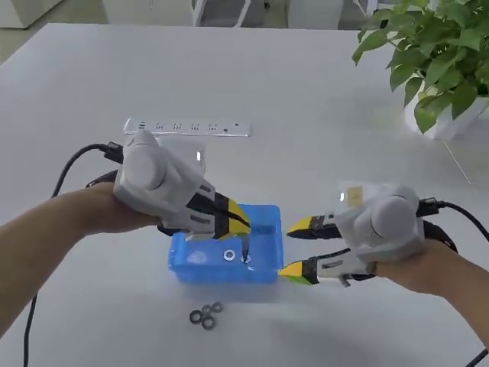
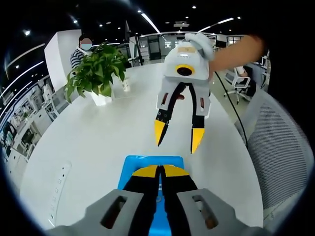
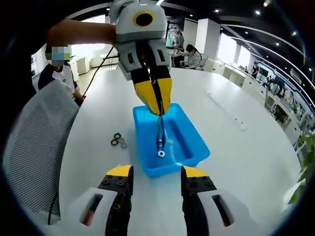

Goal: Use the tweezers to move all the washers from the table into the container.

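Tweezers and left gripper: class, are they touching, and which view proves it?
Touching. The right gripper view shows the left gripper, its yellow tongs shut on the upper end of the tweezers, which reach down into the blue container.

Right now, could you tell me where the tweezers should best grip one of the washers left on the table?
Probably across its band, one tip of the tweezers through the hole, coming from above: the washers lie flat on the table, bunched beside the container, so an outer one is easiest.
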Available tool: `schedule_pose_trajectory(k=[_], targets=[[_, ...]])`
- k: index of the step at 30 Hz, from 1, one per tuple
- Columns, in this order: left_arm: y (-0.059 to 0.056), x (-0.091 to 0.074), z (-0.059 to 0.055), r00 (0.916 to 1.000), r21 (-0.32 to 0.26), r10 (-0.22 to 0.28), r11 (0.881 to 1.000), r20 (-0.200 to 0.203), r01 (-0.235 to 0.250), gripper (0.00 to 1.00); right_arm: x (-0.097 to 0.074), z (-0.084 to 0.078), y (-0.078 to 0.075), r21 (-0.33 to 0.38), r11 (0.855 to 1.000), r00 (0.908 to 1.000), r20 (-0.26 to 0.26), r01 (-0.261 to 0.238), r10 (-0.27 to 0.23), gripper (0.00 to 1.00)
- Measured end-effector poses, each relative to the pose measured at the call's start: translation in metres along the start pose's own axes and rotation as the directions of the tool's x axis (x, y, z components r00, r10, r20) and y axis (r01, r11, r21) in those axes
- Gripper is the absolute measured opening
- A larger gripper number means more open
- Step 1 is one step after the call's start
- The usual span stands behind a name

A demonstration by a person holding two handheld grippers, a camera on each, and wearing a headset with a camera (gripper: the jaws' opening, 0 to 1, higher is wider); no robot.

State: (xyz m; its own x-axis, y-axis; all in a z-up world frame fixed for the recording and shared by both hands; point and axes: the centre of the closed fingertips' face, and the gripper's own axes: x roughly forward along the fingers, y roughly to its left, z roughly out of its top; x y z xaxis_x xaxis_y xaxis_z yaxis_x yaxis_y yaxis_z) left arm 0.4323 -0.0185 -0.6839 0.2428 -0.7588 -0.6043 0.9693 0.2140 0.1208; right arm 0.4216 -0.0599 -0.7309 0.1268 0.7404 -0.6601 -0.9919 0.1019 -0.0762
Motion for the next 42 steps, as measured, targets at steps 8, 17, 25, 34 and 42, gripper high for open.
schedule_pose_trajectory(k=[8,17,25,34,42], targets=[[0.002,-0.014,0.010,0.9990,-0.018,0.040,0.999,0.019,-0.040,0.05,-0.012,0.001,0.012,0.037,0.999,0.9997,0.013,0.021,-0.021,0.46],[-0.003,-0.031,0.017,0.9982,-0.035,0.056,0.998,0.020,-0.056,0.05,-0.020,0.003,0.024,0.053,0.998,0.9991,0.025,0.033,-0.035,0.55],[-0.009,-0.048,0.022,0.9967,-0.040,0.081,0.996,0.009,-0.080,0.05,-0.024,0.008,0.033,0.057,0.997,0.9979,0.040,0.048,-0.050,0.62],[-0.021,-0.066,0.019,0.9950,-0.045,0.100,0.994,-0.003,-0.100,0.05,-0.029,0.014,0.034,0.056,0.996,0.9959,0.053,0.070,-0.073,0.68],[-0.036,-0.072,0.014,0.9951,-0.051,0.098,0.994,-0.009,-0.099,0.05,-0.029,0.015,0.038,0.066,0.995,0.9946,0.062,0.079,-0.083,0.72]])
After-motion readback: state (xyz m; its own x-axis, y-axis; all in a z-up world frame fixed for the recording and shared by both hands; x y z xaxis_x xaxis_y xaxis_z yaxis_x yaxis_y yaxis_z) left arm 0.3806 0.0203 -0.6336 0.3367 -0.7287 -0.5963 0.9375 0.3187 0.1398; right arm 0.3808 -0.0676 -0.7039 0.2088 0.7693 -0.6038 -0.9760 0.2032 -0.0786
